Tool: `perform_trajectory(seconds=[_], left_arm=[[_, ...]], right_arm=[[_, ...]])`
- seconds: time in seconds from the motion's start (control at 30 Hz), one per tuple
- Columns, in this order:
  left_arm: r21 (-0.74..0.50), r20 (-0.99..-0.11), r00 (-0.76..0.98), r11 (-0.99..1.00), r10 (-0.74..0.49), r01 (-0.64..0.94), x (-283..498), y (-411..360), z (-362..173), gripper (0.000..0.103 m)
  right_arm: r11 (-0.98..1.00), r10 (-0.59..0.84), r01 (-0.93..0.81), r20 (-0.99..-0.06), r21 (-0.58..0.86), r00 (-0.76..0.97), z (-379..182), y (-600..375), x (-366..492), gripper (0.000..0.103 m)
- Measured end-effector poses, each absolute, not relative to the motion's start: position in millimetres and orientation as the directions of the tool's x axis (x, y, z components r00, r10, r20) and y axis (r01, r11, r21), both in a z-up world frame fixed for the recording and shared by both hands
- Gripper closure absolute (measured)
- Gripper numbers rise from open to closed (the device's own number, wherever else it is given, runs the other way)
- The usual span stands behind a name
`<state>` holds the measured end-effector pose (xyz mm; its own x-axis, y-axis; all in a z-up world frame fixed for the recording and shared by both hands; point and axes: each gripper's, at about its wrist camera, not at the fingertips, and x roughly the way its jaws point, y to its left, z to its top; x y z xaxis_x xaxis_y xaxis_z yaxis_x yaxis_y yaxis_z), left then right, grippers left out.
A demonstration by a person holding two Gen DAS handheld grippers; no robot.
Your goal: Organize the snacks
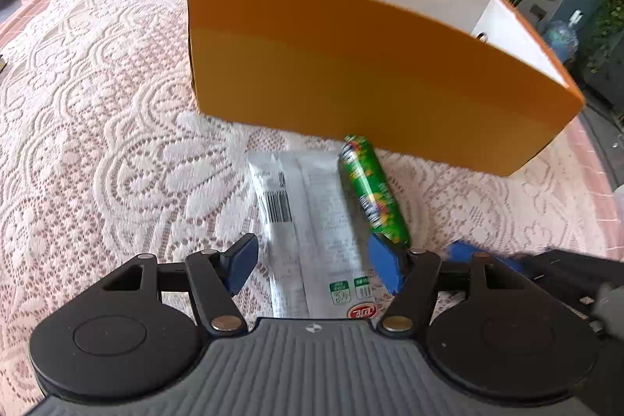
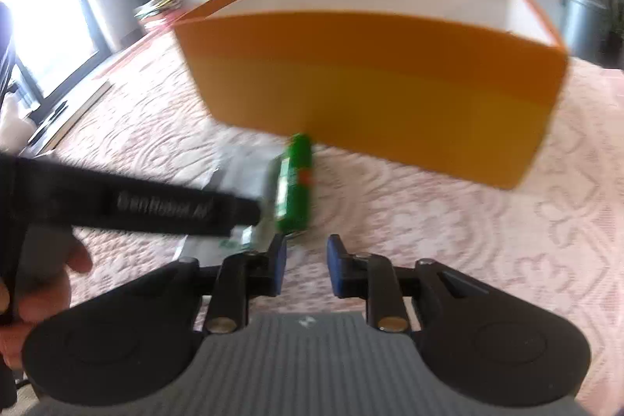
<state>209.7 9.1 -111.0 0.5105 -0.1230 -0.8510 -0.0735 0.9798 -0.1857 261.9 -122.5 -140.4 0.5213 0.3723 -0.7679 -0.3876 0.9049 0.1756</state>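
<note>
1. Left wrist view: left gripper spread wide astride silver packet; green sausage stick touching at 3 o'clock, orange box at 12.
2. Right gripper narrowly parted, empty.
3. Packet likely light, slippery, crushable; grip mid-length.

One orange box stands on the lace-covered table. Two snacks lie in front of it: one silver-white flat packet and one green sausage-shaped stick. Two grippers are in view.
</note>
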Motion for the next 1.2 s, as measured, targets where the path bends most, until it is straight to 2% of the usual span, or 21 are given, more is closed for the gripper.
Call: perform_trajectory(seconds=[0.1,0.2,0.3,0.4,0.63,0.77,0.97,1.03,1.13,1.2], left_arm=[[-0.17,-0.848,0.522,0.98,-0.095,-0.099,214,3,-116,0.026],[-0.139,-0.846,0.529,0.984,-0.061,-0.108,217,-4,-117,0.024],[-0.096,-0.852,0.522,0.992,-0.042,-0.077,224,-7,-120,0.029],[-0.118,-0.858,0.507,0.992,-0.081,-0.042,227,5,-120,0.043],[-0.076,-0.867,0.488,0.994,-0.102,0.072,220,37,-121,0.044],[-0.049,-0.858,0.506,0.995,-0.088,0.09,214,47,-124,0.041],[-0.068,-0.834,0.539,0.992,-0.116,0.108,211,49,-130,0.025],[-0.069,-0.824,0.553,0.991,-0.121,0.114,208,47,-129,0.018],[-0.064,-0.811,0.572,0.991,-0.121,0.119,206,44,-132,0.013],[-0.031,-0.806,0.582,0.99,-0.105,0.135,204,38,-134,0.01]], right_arm=[[0.926,0.337,-0.342,-0.764,0.161,0.55,-135,-132,265,0.071],[0.933,0.33,-0.319,-0.757,0.168,0.564,-134,-135,265,0.067],[0.941,0.287,-0.32,-0.753,0.108,0.591,-136,-129,265,0.059],[0.94,0.276,-0.332,-0.742,0.076,0.611,-138,-127,262,0.049],[0.929,0.309,-0.362,-0.704,0.078,0.64,-139,-119,268,0.037],[0.921,0.305,-0.388,-0.688,0.037,0.659,-143,-102,276,0.036],[0.932,0.274,-0.361,-0.69,0.02,0.67,-151,-89,291,0.038],[0.933,0.265,-0.36,-0.694,0.008,0.669,-156,-89,293,0.042],[0.926,0.281,-0.378,-0.691,0.011,0.666,-159,-88,291,0.048],[0.918,0.291,-0.396,-0.69,0.007,0.663,-161,-85,290,0.056]])
